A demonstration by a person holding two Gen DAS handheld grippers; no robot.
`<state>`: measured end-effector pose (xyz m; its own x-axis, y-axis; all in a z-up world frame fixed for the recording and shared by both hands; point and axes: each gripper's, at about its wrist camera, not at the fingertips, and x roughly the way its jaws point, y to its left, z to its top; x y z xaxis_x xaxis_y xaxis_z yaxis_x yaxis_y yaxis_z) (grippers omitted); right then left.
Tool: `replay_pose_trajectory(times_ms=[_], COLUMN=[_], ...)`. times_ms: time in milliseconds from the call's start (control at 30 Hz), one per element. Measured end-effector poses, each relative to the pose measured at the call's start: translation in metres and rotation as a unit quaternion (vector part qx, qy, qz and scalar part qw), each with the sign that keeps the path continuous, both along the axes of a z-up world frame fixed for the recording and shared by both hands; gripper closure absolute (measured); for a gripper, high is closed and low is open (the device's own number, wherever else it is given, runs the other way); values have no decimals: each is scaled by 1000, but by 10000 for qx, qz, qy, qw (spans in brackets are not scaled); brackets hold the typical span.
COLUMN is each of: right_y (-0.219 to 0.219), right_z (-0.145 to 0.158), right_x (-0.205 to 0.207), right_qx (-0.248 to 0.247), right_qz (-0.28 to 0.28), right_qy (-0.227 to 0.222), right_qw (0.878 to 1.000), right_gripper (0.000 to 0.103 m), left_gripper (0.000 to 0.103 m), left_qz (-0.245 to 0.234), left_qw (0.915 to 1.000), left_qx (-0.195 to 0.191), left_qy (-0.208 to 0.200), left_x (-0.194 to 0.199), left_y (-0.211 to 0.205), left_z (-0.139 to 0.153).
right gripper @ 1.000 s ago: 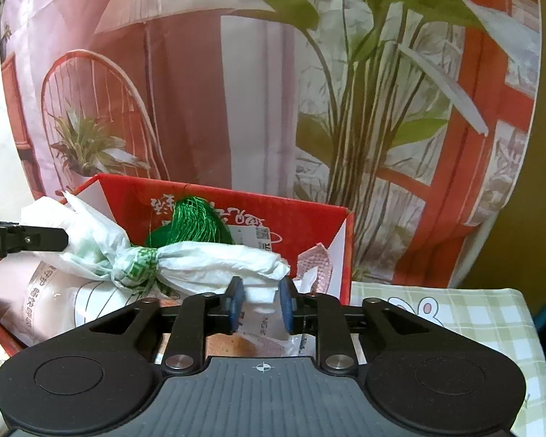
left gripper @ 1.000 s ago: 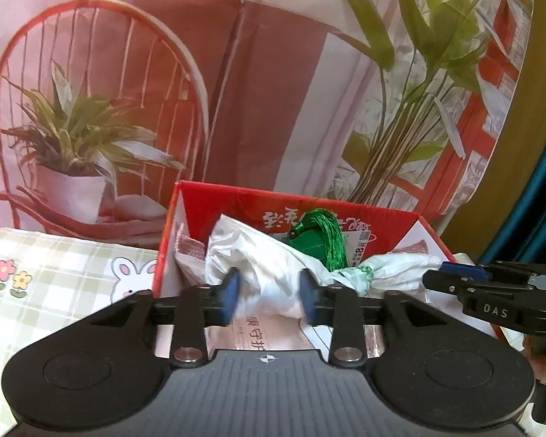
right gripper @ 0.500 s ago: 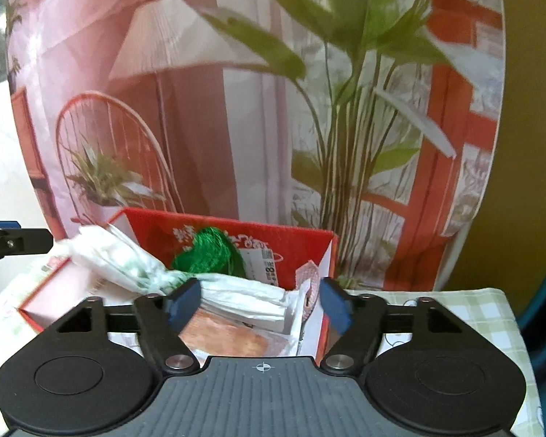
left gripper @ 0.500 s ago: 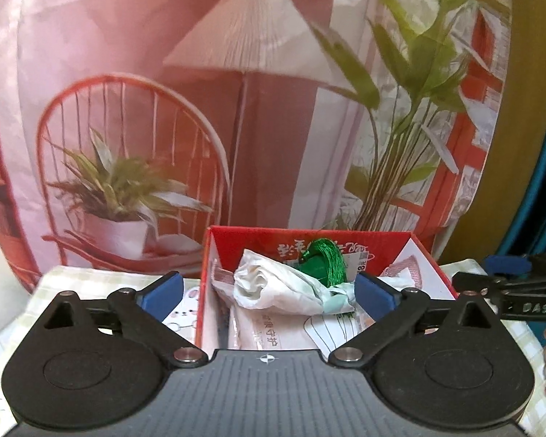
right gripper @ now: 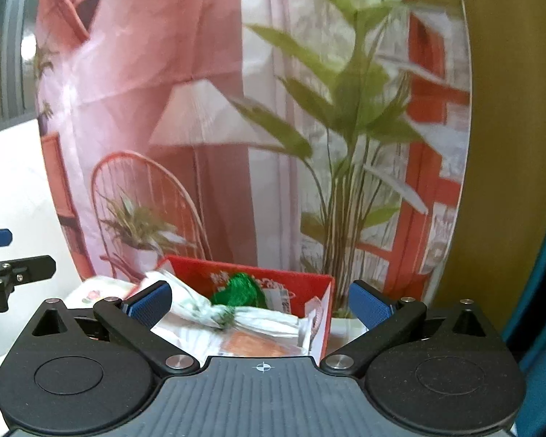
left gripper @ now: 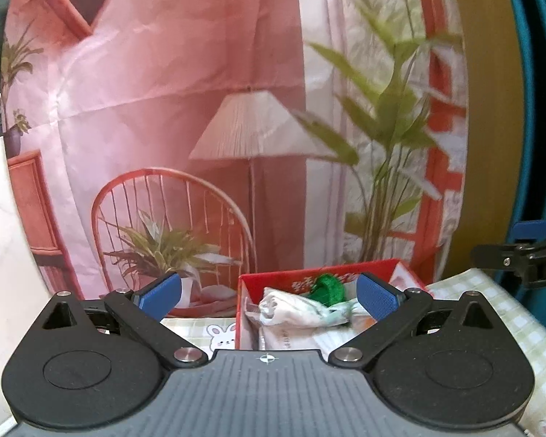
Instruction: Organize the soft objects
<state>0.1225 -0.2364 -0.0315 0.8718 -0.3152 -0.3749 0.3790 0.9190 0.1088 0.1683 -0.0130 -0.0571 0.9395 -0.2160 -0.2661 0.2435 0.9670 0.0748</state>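
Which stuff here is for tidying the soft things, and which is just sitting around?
For the job:
- red box
- knotted white plastic bag lying in the box
- green tassel behind the bag
- left gripper and right gripper, jaws wide, nothing between them

Just around:
- checked bunny tablecloth
- printed curtain with lamp and plants

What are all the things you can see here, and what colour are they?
Box: 1, red, on the tablecloth.
Bag: 1, white, knotted, lying in the box.
Tassel: 1, green, in the box behind the bag.
Packet: 1, orange, in the box under the bag.
Tablecloth: 1, green checks with bunnies, under the box.
Backdrop: 1, pink, printed lamp and plants, behind the box.
Left claw: black, blue pads, open, empty.
Right claw: same, open, empty.
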Motion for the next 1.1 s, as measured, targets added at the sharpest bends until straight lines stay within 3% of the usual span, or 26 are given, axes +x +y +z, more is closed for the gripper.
replay_pose_trajectory(times_ms=[500,1100], right_y=[68,85], right_z=[63,69], right_x=[-95,-127], right_qx=[-254,-517], right_qz=[-91,-299], right_qy=[-534,-480], right_qw=[9982,9971], right_gripper=[0,0], left_gripper=[0,0], left_qz=[76,218], left_qw=[9990,9986], left_qx=[-322,-226], left_qy=[-312,-418], left_x=[-98,-119], left_y=[22,23], left_z=[36,38])
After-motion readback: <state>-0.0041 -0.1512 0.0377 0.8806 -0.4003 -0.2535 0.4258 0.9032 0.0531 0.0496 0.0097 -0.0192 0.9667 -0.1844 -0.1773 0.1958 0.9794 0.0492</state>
